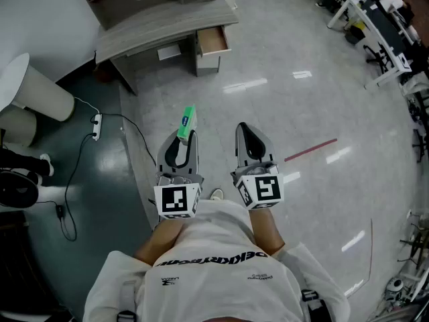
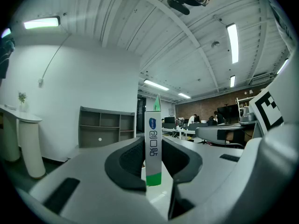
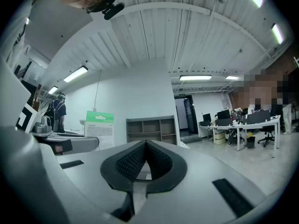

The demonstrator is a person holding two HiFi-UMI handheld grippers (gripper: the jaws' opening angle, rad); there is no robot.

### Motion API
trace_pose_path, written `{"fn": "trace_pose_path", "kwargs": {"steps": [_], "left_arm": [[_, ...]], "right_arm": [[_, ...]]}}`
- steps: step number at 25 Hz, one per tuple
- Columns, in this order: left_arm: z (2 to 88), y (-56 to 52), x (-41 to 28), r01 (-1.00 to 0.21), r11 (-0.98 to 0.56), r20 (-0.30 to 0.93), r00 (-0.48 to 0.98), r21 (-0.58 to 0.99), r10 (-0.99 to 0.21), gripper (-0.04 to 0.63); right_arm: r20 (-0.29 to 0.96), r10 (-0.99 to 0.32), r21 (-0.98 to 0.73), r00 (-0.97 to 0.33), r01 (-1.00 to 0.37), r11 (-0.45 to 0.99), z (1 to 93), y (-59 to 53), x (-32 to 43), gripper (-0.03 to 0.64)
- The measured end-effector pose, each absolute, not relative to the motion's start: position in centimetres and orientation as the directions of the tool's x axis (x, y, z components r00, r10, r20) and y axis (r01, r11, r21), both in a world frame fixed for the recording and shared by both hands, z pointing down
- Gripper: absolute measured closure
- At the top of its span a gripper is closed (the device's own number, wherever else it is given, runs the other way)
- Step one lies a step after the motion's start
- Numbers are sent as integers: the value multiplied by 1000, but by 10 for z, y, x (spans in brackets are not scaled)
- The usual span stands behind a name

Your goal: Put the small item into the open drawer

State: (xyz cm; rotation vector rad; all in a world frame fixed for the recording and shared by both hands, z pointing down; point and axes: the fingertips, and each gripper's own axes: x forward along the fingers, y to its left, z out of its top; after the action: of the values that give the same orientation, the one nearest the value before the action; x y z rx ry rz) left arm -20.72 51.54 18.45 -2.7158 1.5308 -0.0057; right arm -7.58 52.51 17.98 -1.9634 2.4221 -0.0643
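My left gripper (image 1: 188, 138) has its jaws clamped on the small white and green box (image 2: 153, 143), which stands upright between them. The right gripper (image 3: 146, 147) is just beside it on the right, its jaws together at the tips and empty. The open drawer (image 1: 213, 40) of the grey desk (image 1: 161, 29) is far ahead, well apart from the box.

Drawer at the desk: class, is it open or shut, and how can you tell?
Open. The drawer juts out from the desk, and its brown inside shows from above.
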Motion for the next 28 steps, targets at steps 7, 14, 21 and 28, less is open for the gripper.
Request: {"fn": "trace_pose_path", "kwargs": {"steps": [7,14,21,28], "left_arm": [[192,524,-187,-865,-501,2,501,-24,-866,497],[212,520,-172,-871,-490,29,489,-29,-872,497],[226,476,-157,-870,-492,36,492,-13,-870,497],[222,391,-125,-863,-505,11,505,-5,-863,497]], "right_arm": [[-22,-971,-65,-238,-969,239,179,537,-57,584],[8,-973,-102,-230,-968,228,198,527,-38,584],[19,-971,-79,-237,-969,235,207,487,-26,584],[25,-973,-62,-229,-972,227,203,412,1,584]]}}
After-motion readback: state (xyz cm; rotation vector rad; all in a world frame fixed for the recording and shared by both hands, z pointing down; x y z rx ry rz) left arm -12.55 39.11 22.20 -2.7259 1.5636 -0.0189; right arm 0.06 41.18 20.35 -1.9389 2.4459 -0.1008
